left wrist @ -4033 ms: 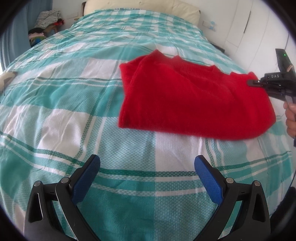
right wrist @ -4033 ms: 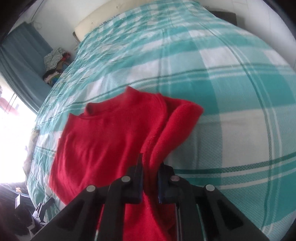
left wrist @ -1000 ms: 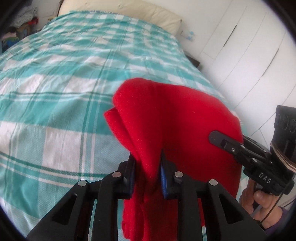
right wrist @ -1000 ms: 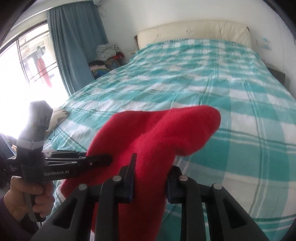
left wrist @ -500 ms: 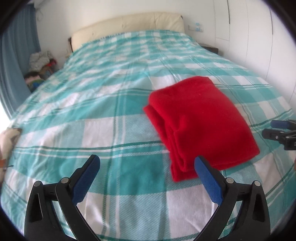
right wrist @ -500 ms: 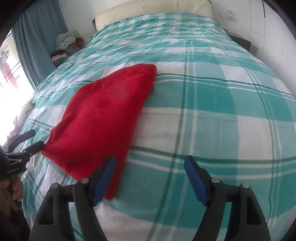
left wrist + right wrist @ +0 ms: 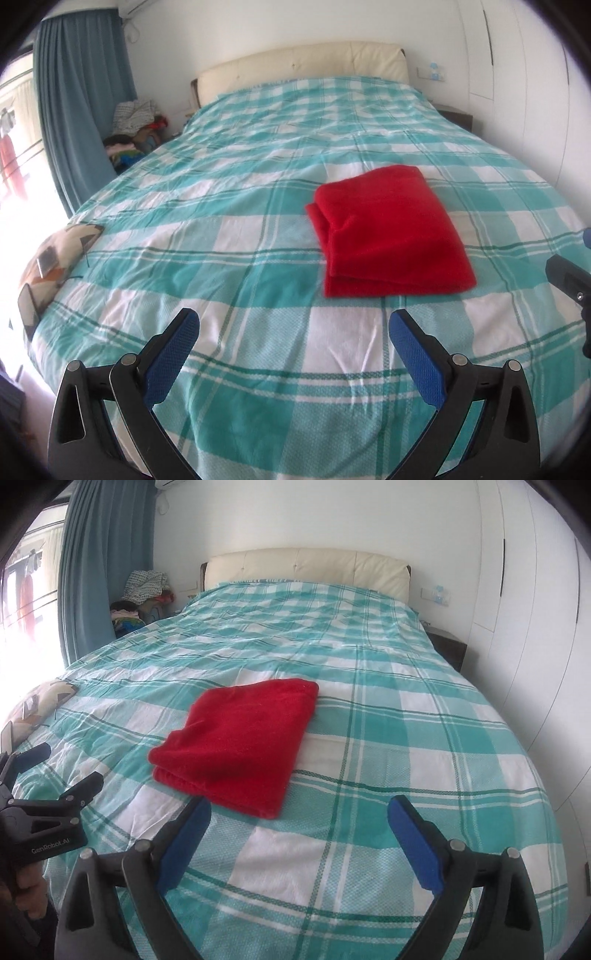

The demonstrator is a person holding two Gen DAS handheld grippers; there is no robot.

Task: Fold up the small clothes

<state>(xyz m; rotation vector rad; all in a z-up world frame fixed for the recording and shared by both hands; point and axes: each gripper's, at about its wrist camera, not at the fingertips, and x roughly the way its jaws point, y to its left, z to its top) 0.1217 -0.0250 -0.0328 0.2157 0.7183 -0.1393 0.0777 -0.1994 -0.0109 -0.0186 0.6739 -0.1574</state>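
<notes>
The folded red fleece garment [image 7: 391, 236] lies flat on the teal-and-white checked bedspread [image 7: 229, 266], ahead-right of the left claw [image 7: 293, 354] and ahead-left of the right claw [image 7: 297, 843], both spread wide and empty, neither obviously closer.

A bed [image 7: 258, 229] covered by a teal-and-white checked sheet is seen against a cream padded headboard [image 7: 303, 62]. Blue curtains [image 7: 77, 96] are hung at a bright window on the left. White wardrobe doors [image 7: 524, 609] are ranged along the right wall, and piled laundry [image 7: 135, 125] is noted beside the bed.
</notes>
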